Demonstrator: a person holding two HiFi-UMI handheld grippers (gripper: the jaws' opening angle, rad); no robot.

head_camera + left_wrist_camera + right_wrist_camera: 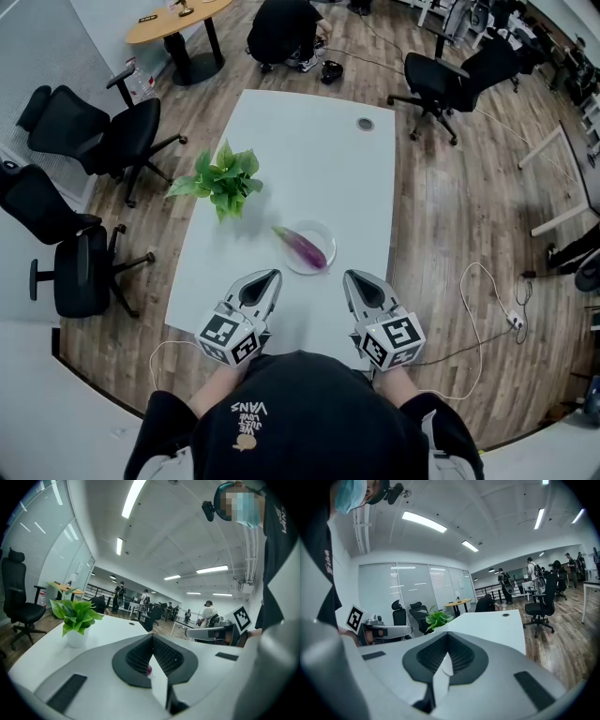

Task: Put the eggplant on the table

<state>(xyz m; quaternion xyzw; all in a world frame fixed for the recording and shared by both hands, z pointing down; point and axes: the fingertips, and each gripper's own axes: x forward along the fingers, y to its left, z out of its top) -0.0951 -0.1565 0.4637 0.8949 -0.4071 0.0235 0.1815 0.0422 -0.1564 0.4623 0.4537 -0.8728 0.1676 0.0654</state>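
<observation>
A purple eggplant point(302, 247) lies on a clear round plate point(324, 232) on the long white table point(309, 150), toward its near end. My left gripper point(272, 276) hovers over the near edge, just left of and short of the plate, its jaws together and empty. My right gripper point(348, 276) sits level with it, to the right of the plate, also shut with nothing held. In the left gripper view the jaws point(152, 637) meet at a point, with a sliver of purple showing below. The right gripper view shows its jaws point(447, 635) shut over the tabletop.
A potted green plant point(225, 180) stands on the table left of and beyond the plate. A round cable grommet point(365, 124) sits at the far end. Black office chairs point(103, 131) crowd the left side, another chair point(436, 84) is at the far right. A white cable point(487, 300) lies on the wooden floor.
</observation>
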